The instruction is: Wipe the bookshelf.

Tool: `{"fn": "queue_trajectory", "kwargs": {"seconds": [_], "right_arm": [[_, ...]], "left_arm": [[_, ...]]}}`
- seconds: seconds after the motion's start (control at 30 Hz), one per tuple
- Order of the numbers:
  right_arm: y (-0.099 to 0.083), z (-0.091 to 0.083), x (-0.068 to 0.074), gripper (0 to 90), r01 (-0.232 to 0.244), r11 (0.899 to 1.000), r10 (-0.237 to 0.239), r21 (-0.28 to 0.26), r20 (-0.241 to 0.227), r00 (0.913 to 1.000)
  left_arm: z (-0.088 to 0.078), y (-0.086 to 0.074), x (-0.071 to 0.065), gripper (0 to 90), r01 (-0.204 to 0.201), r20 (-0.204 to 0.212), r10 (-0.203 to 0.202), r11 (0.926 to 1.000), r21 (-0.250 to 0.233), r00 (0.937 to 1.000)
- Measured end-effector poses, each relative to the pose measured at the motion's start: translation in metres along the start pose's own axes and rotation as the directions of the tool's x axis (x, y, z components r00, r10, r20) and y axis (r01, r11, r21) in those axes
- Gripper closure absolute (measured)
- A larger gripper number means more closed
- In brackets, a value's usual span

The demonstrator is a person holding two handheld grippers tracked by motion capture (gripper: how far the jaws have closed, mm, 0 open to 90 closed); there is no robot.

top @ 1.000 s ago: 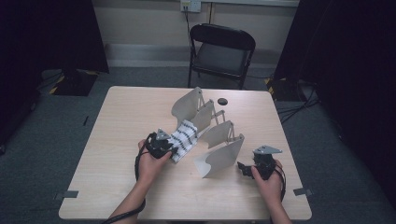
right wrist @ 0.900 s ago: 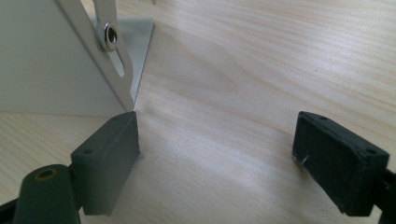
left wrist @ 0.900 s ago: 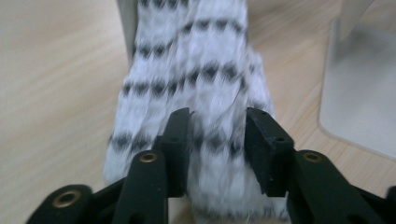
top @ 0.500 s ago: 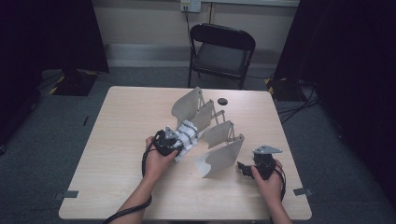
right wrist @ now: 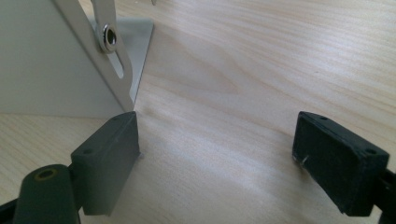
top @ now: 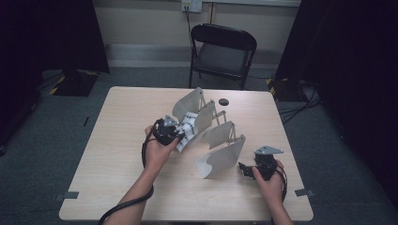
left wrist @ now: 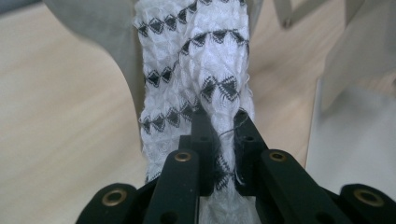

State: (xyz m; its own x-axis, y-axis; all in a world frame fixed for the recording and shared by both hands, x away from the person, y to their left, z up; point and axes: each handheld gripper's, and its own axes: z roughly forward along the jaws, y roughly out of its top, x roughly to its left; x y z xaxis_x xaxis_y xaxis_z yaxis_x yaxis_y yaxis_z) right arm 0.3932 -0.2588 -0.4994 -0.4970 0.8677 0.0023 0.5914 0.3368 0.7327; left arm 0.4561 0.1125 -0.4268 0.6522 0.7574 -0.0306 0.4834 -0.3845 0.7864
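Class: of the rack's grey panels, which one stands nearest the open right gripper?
The front panel, lowest in the high view: its corner sits beside the right gripper; the other panels stand farther back.

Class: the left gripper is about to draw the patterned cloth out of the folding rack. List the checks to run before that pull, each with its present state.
1. Left gripper shut on the patterned cloth: ok.
2. Fingers pinch cloth, not rack: ok.
3. Cloth free of the rack panels: cannot tell.
4. Right gripper bracing the rack: not ok, open, nothing between.
5. Black disc out of the way: ok.
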Motion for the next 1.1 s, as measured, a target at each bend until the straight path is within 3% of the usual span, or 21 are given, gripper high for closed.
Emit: {"fn": "queue_trajectory", "kwargs": {"seconds": [0.23, 0.3, 0.37, 0.43, 0.53, 0.77, 1.1], "right_arm": [[0.0, 0.0, 0.0, 14.2, 0.002, 1.0, -0.002, -0.001, 0.001, 1.0], [0.0, 0.0, 0.0, 14.2, 0.002, 1.0, -0.002, -0.001, 0.001, 1.0], [0.0, 0.0, 0.0, 14.2, 0.002, 1.0, -0.002, -0.001, 0.001, 1.0], [0.0, 0.0, 0.0, 14.2, 0.003, 1.0, -0.003, 0.0, 0.001, 1.0], [0.0, 0.0, 0.0, 14.2, 0.002, 1.0, -0.002, -0.001, 0.001, 1.0], [0.0, 0.0, 0.0, 14.2, 0.002, 1.0, -0.002, -0.001, 0.001, 1.0], [0.0, 0.0, 0.0, 14.2, 0.002, 1.0, -0.002, 0.0, 0.001, 1.0]], "left_arm": [[-0.026, 0.039, 0.003, 82.1, -0.02, -0.046, 0.015, 0.9948, -0.1, 0.9988], [-0.029, 0.044, 0.004, 82.1, -0.017, -0.058, 0.01, 0.9924, -0.122, 0.9982], [-0.028, 0.045, 0.005, 82.1, -0.008, -0.066, 0.001, 0.9937, -0.112, 0.9978], [-0.023, 0.04, 0.007, 82.1, -0.005, -0.078, -0.002, 0.9961, -0.088, 0.997], [-0.014, 0.027, 0.011, 82.1, 0.032, -0.082, -0.036, 0.9978, -0.058, 0.996], [0.007, -0.003, 0.017, 82.1, 0.09, -0.089, -0.09, 0.9959, -0.009, 0.992], [0.027, -0.03, 0.011, 81.7, 0.104, -0.054, -0.101, 0.9935, 0.047, 0.9934]]}}
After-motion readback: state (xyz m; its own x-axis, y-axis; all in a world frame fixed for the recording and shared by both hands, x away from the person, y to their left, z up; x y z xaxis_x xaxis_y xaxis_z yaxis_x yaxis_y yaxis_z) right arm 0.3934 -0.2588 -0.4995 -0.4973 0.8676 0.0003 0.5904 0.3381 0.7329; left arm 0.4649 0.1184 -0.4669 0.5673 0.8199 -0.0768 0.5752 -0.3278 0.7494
